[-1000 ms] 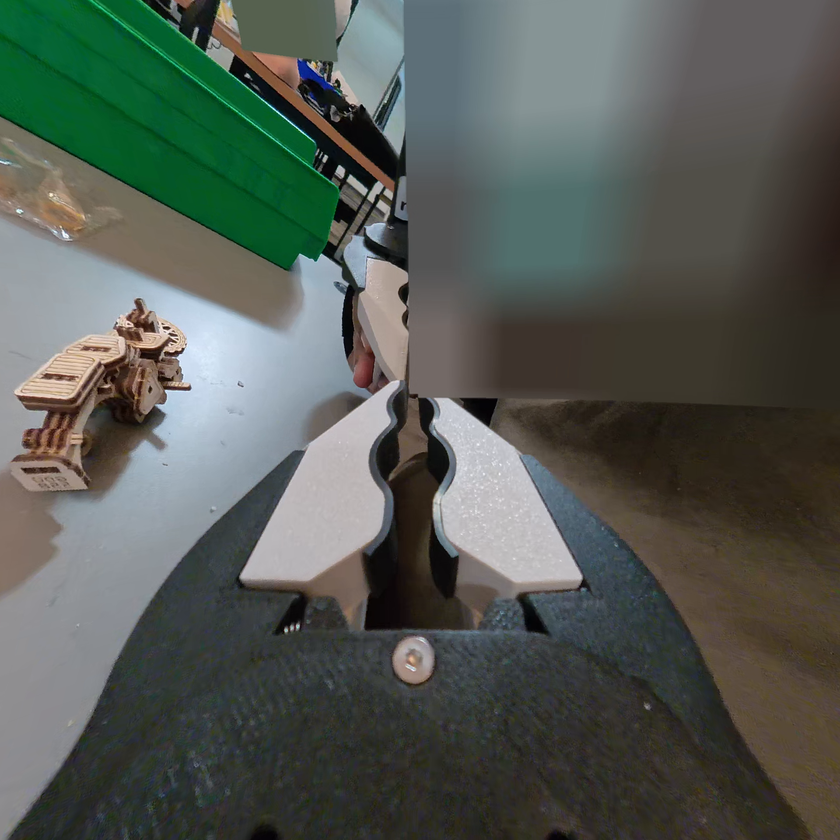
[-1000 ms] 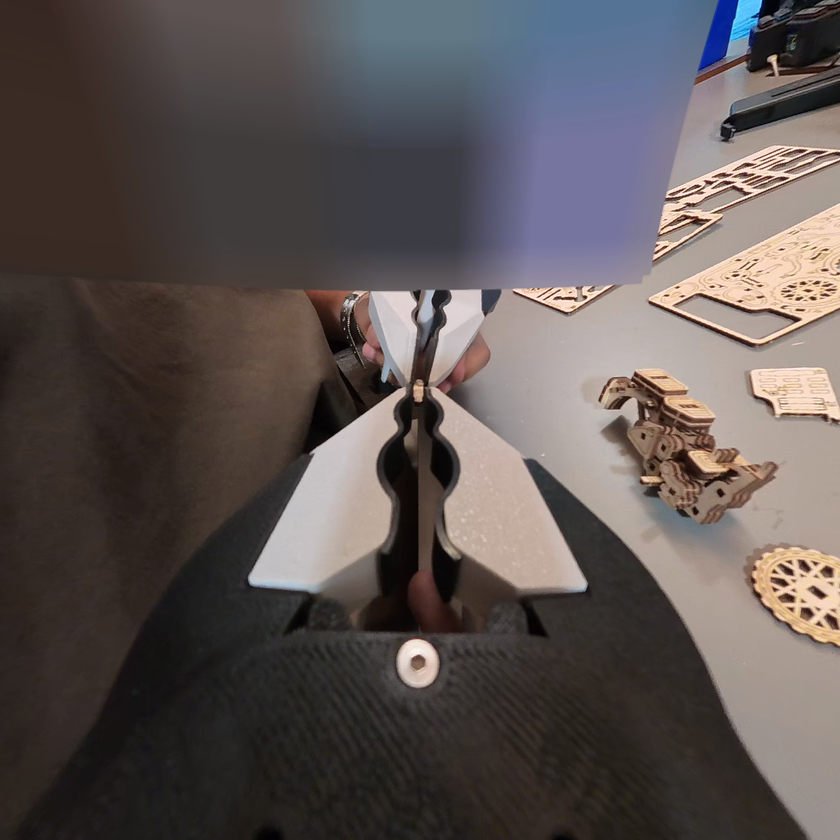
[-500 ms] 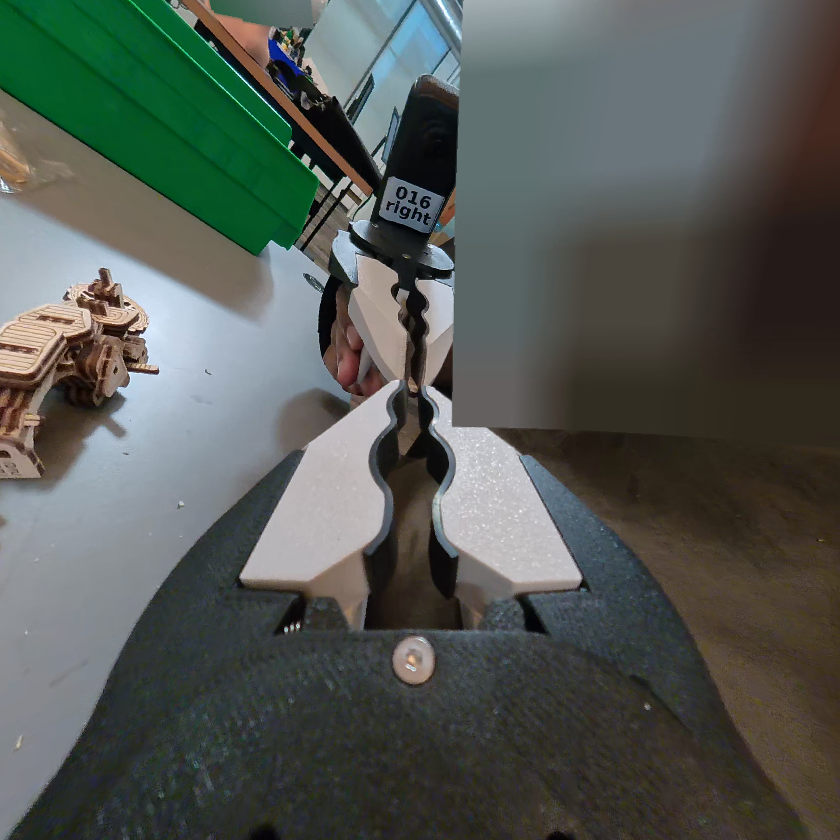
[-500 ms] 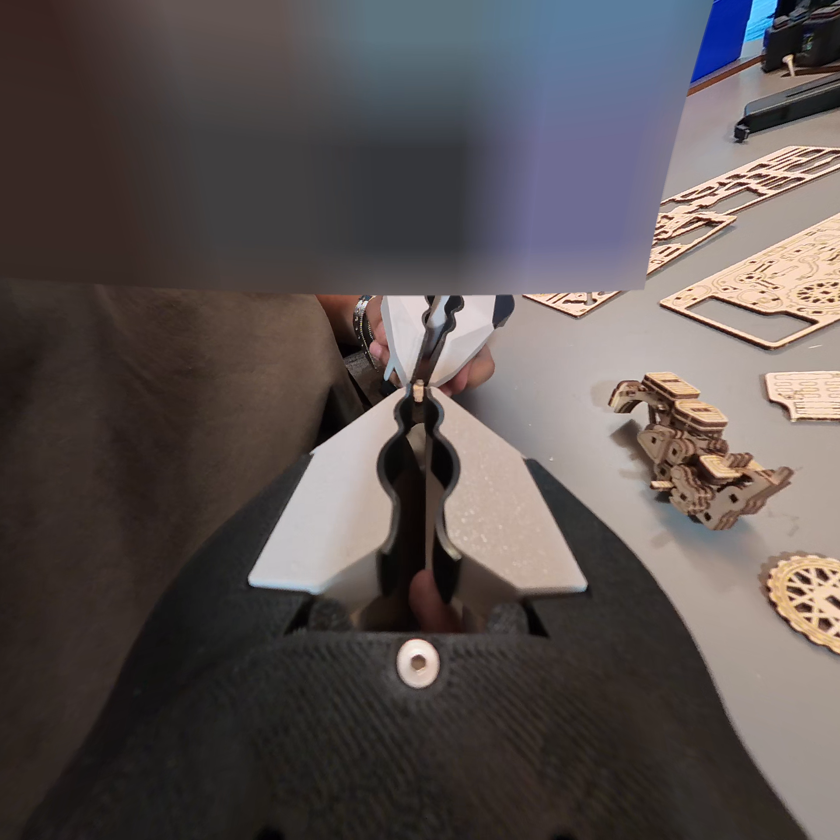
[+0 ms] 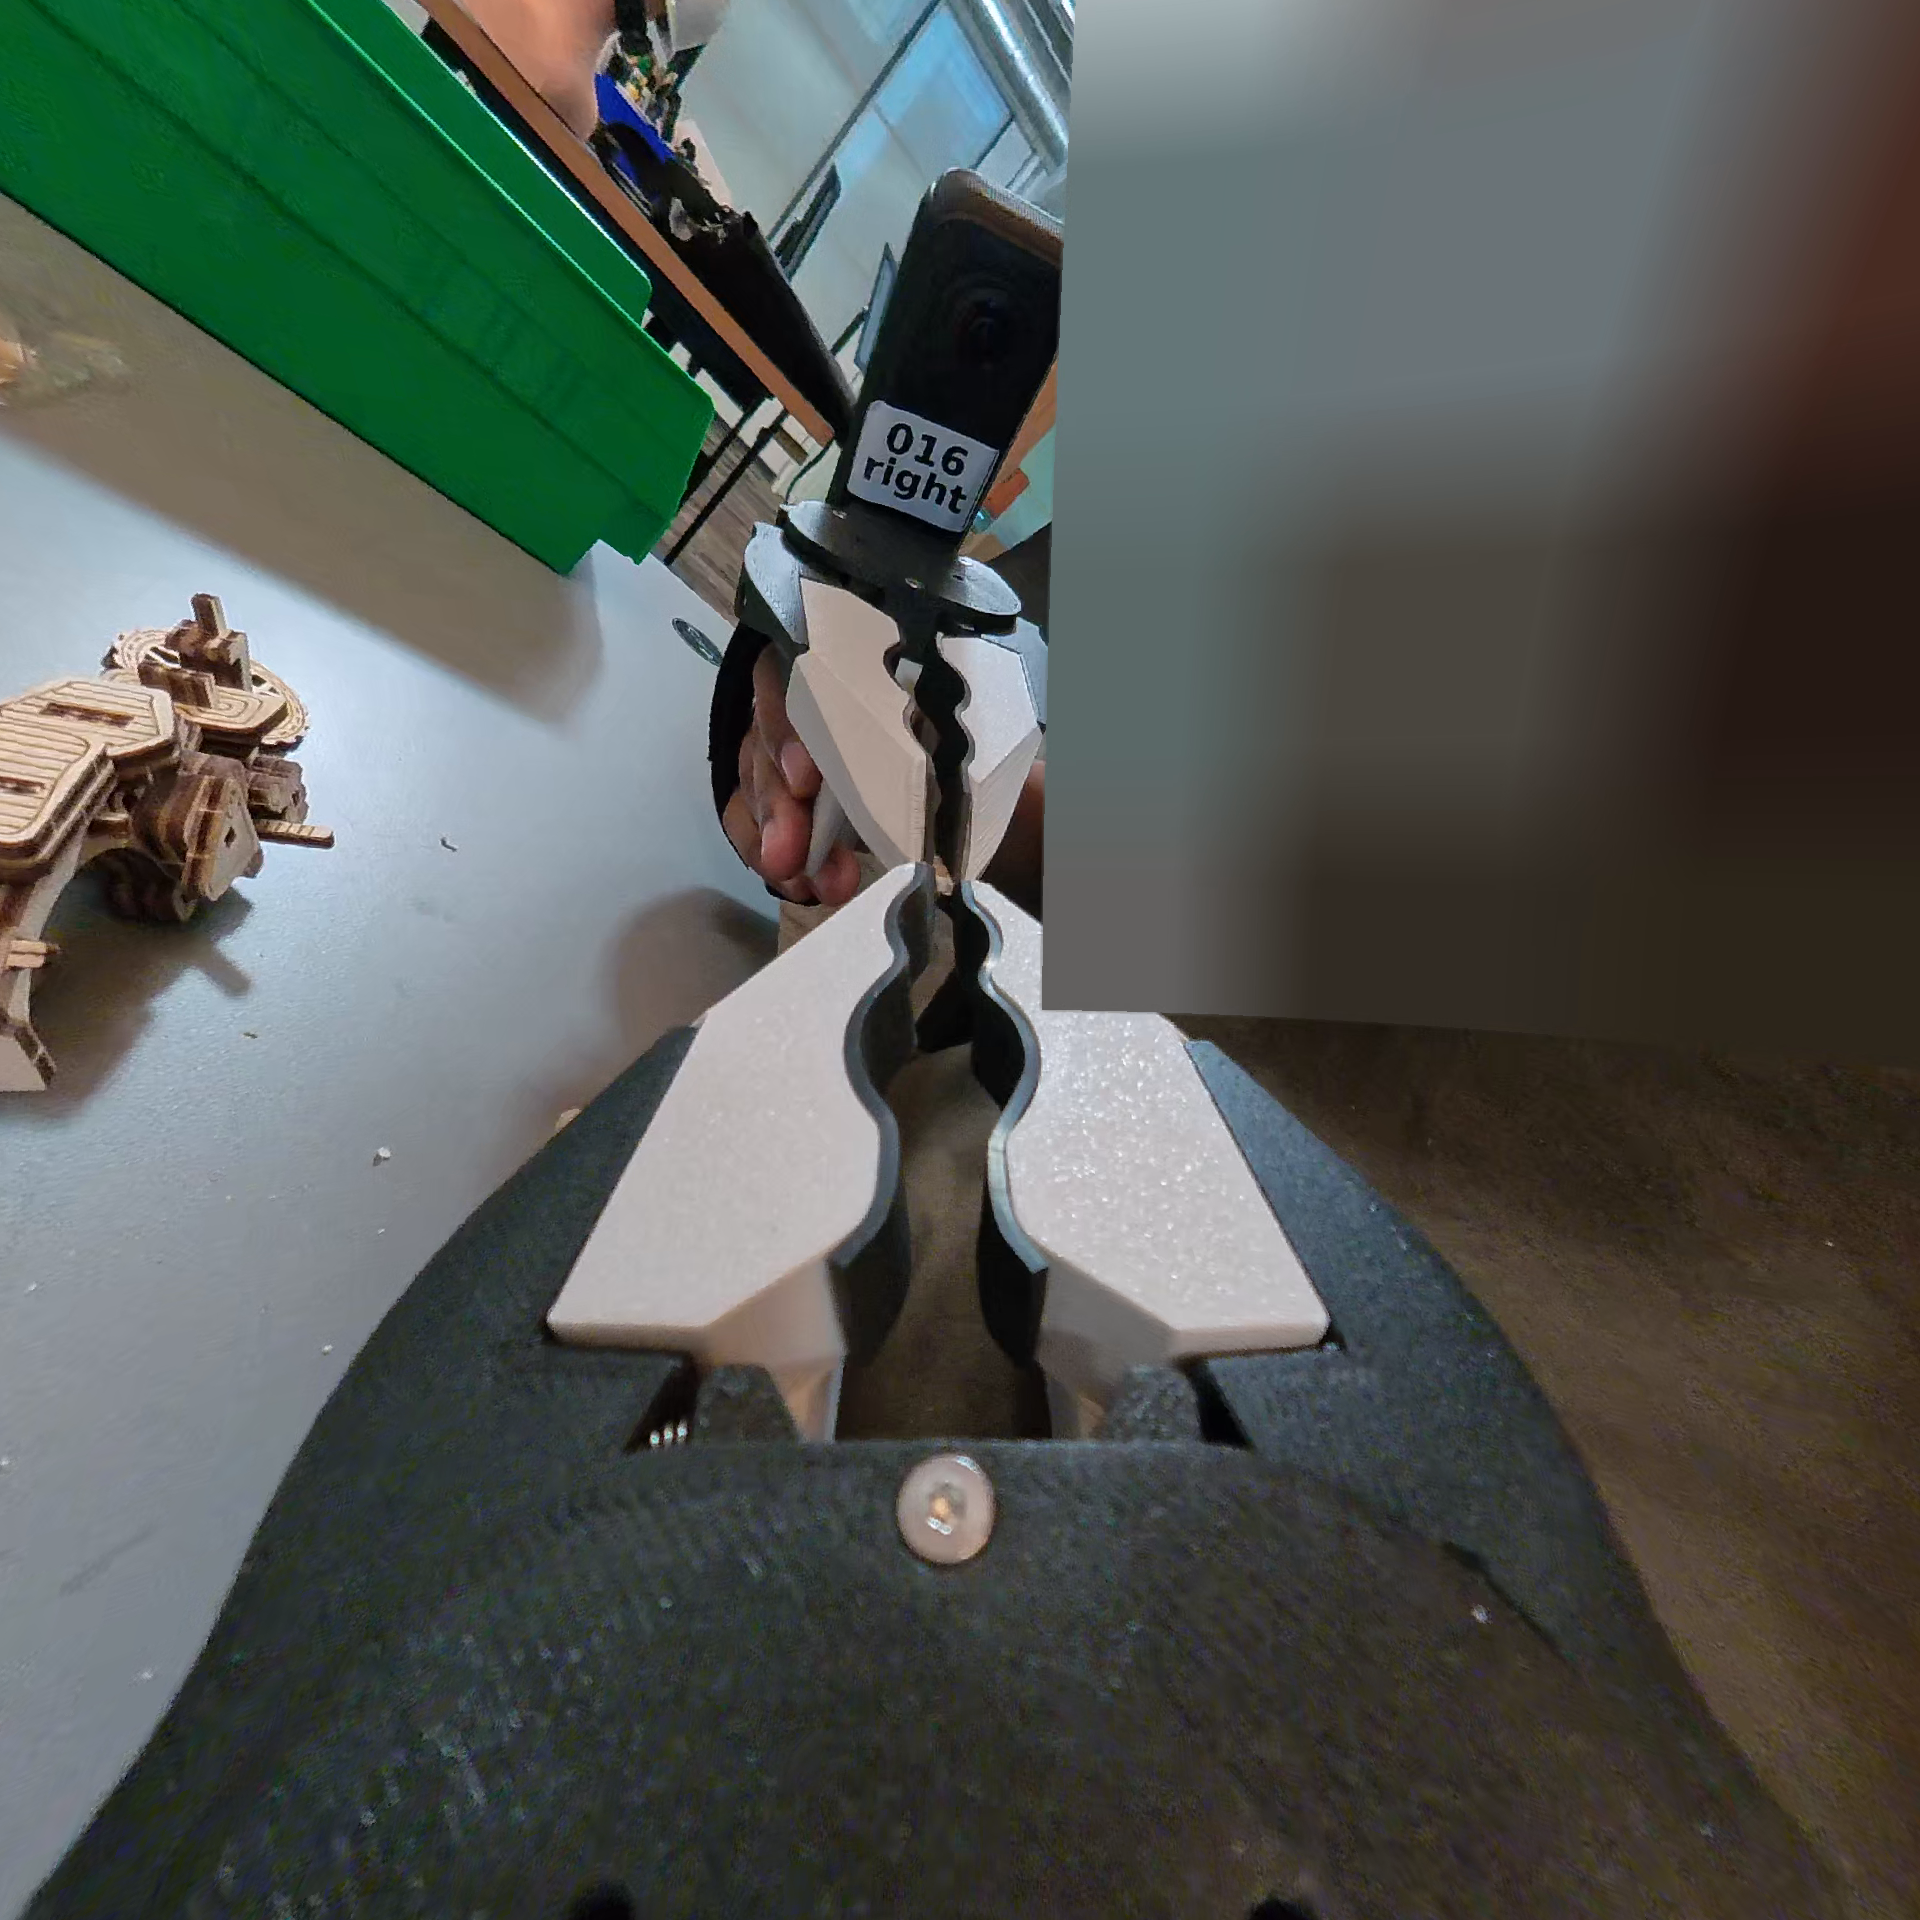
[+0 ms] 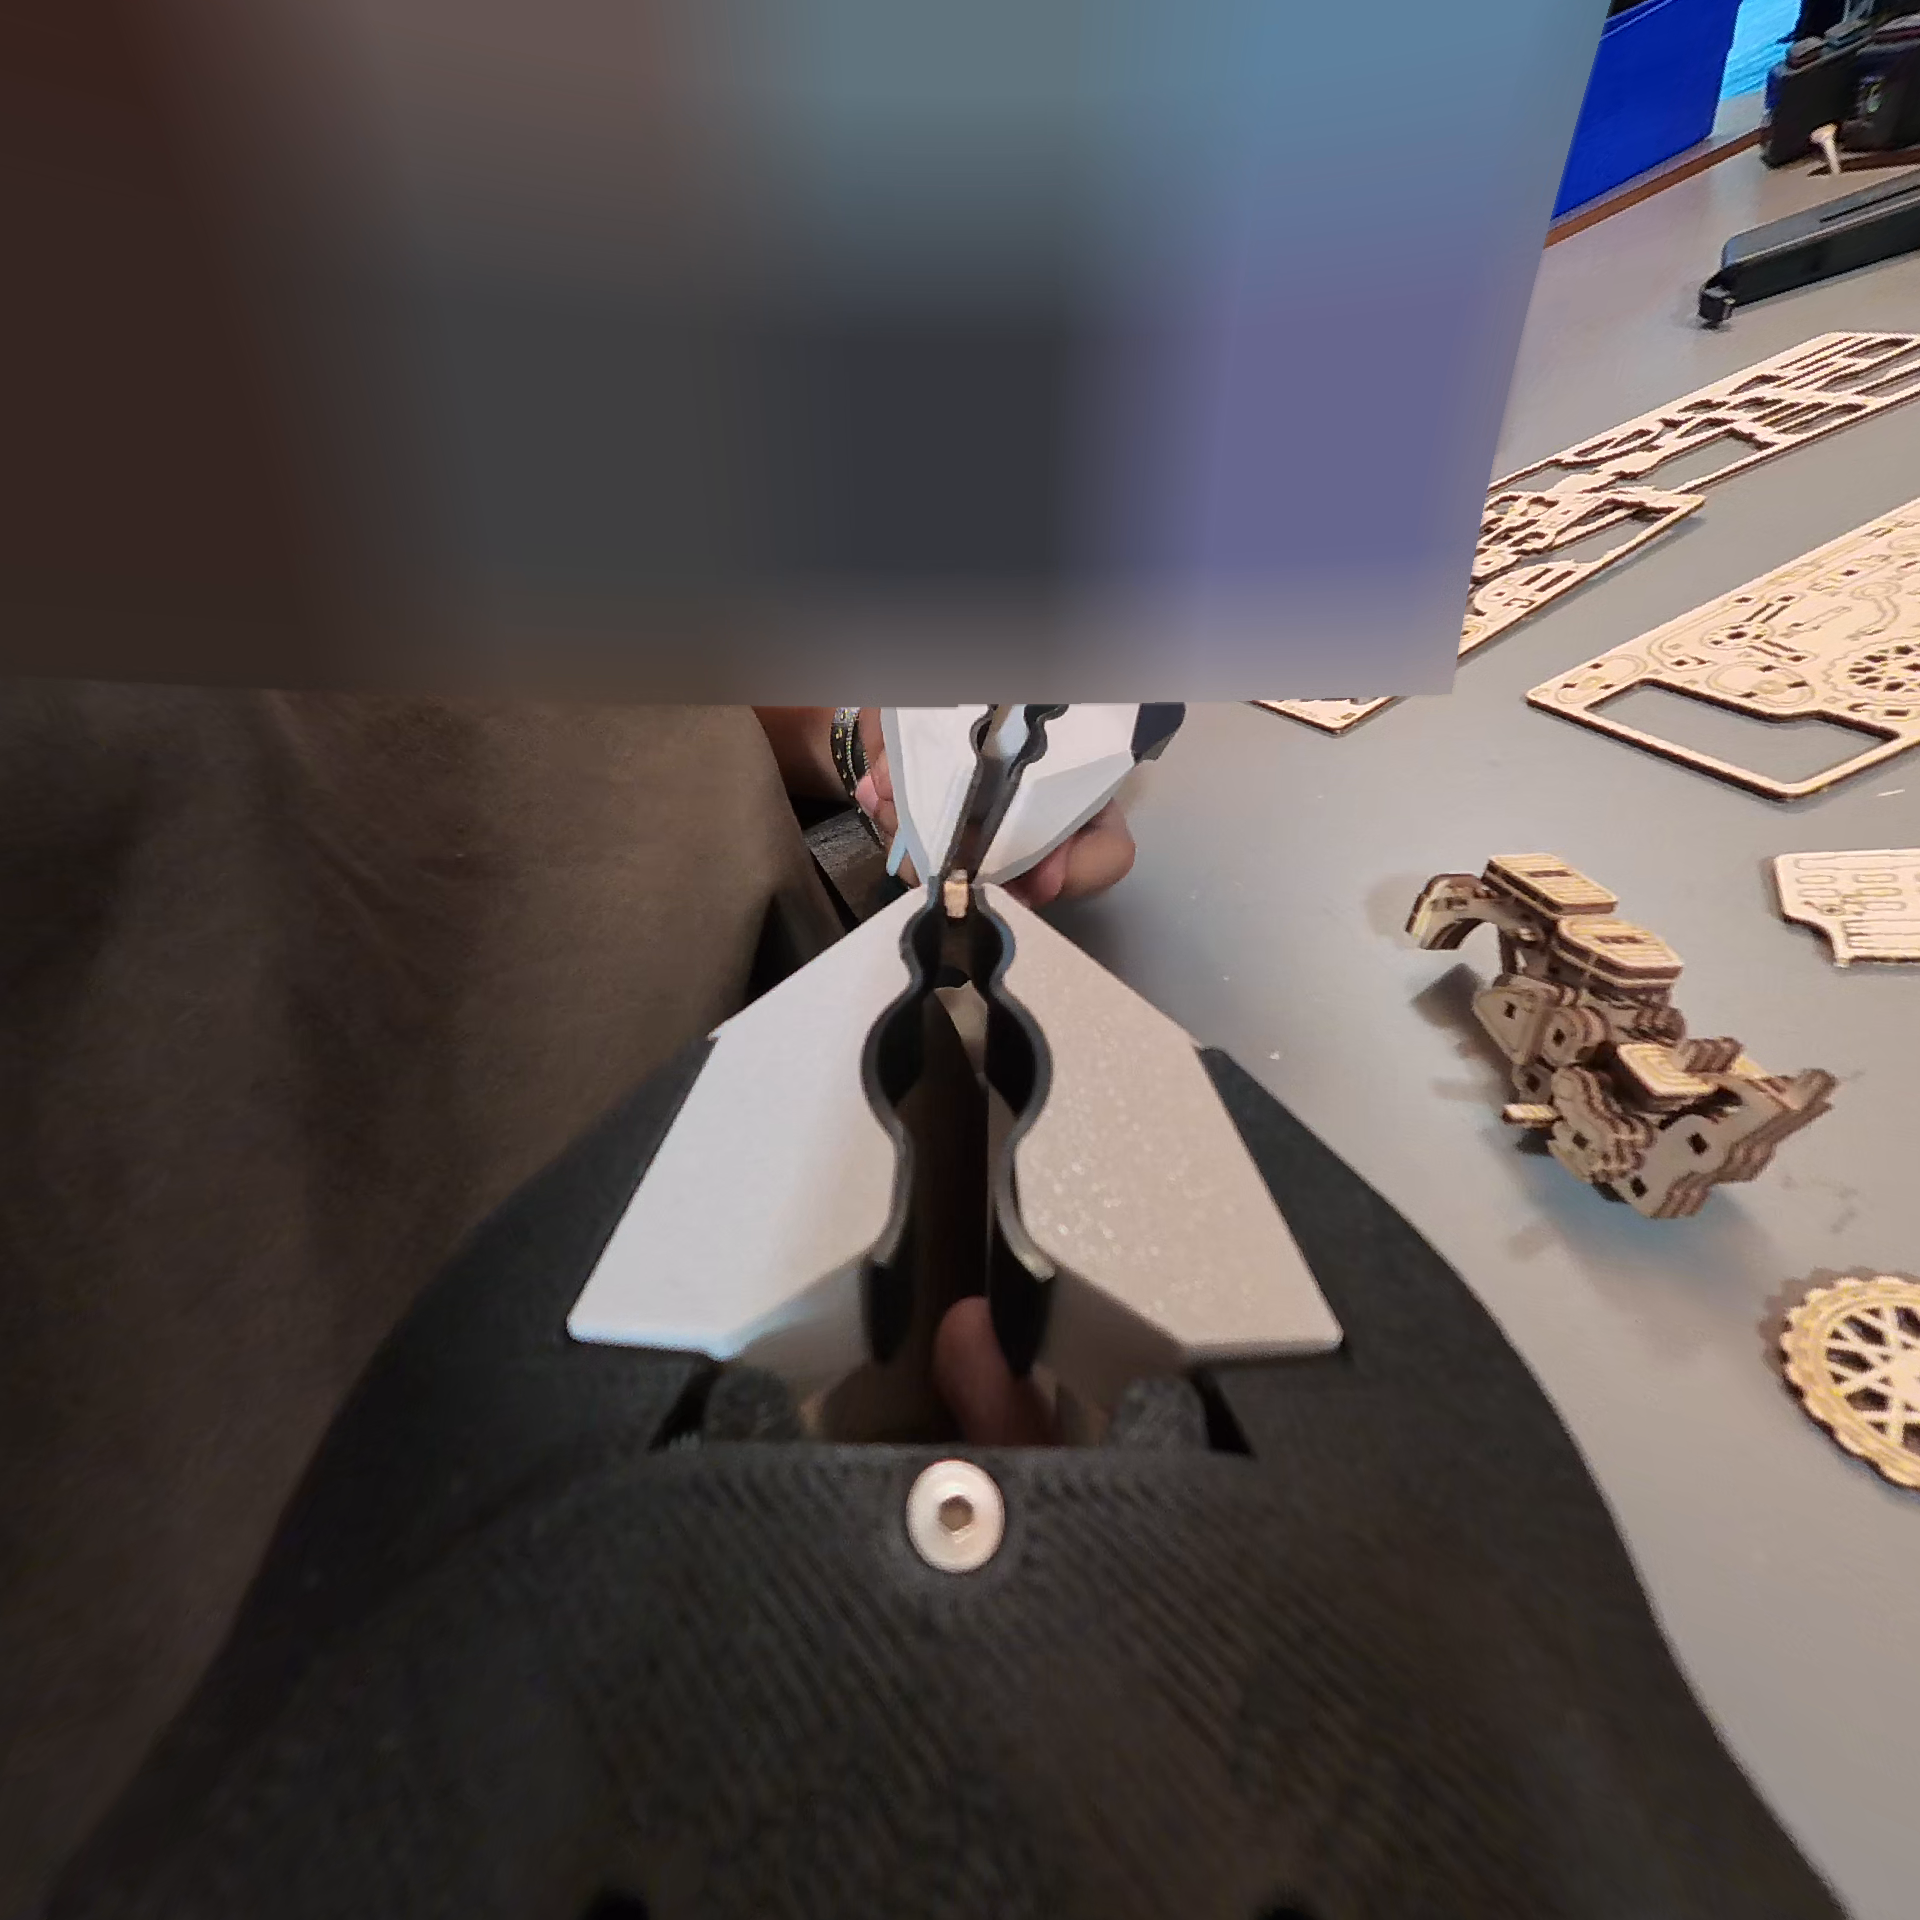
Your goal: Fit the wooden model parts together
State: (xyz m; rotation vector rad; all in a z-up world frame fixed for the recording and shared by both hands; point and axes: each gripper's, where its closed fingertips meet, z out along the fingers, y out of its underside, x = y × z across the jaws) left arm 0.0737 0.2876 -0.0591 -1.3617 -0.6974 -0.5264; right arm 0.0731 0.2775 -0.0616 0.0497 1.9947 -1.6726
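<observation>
Tiny wooden peg (image 6: 957, 896), likely light and brittle, pinched at the tips of the right gripper (image 6: 957, 920). Left gripper (image 5: 940, 883) tip-to-tip opposite; grip impossible to tell. Squeeze flat sides gently.

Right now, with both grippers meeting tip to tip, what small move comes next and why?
Probably ease the right gripper slightly forward. It pinches a tiny wooden piece right at the left gripper tips; whether that piece is seated is too small to tell.

Pale tan wooden model (image 6: 1621, 1049) with dark-edged layers, grey table (image 5: 343, 1039), bright green bin (image 5: 343, 229).
</observation>
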